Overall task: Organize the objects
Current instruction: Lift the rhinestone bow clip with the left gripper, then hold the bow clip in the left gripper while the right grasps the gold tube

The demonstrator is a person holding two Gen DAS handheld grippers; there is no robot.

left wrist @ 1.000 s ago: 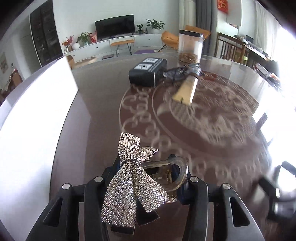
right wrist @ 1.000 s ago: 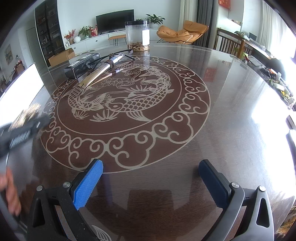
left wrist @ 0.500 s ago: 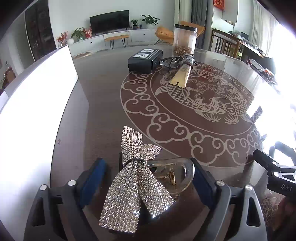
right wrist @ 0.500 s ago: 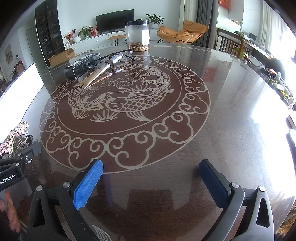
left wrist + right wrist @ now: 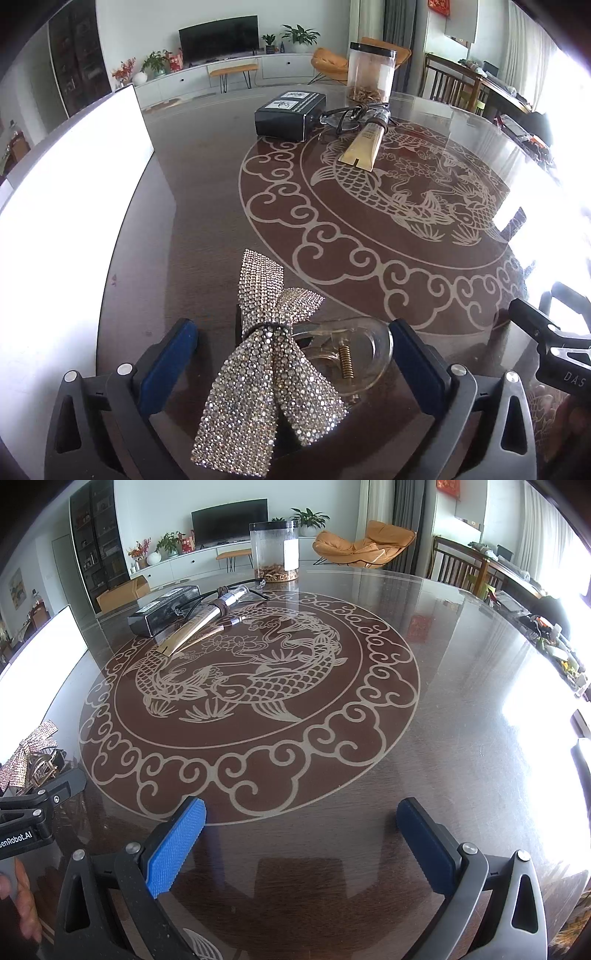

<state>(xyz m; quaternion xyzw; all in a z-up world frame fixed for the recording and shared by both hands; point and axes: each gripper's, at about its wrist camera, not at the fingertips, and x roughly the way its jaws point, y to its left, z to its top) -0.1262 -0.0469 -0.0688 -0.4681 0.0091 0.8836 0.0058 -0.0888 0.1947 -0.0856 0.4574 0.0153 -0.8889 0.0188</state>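
A rhinestone bow hair clip [image 5: 269, 369] with a clear claw and brass spring lies on the dark glass table [image 5: 207, 206], near its left edge. My left gripper [image 5: 291, 332] straddles it; its jaws are opening, and the blue pads [image 5: 166, 365] stand clear of the clip on both sides. In the right wrist view the same clip [image 5: 29, 753] shows at the far left. My right gripper [image 5: 303, 808] hovers open over the near rim of the carp pattern, with nothing between its pads.
At the table's far side sit a black box [image 5: 290, 114], dark glasses [image 5: 347, 114], a gold tube [image 5: 365, 142] and a clear jar [image 5: 371, 72]. A bright white panel [image 5: 66, 206] borders the left. Chairs [image 5: 458, 572] stand beyond.
My left jaws have spread from a grip on the bow clip to wide open, leaving the clip resting on the table. The right gripper has stayed where it was.
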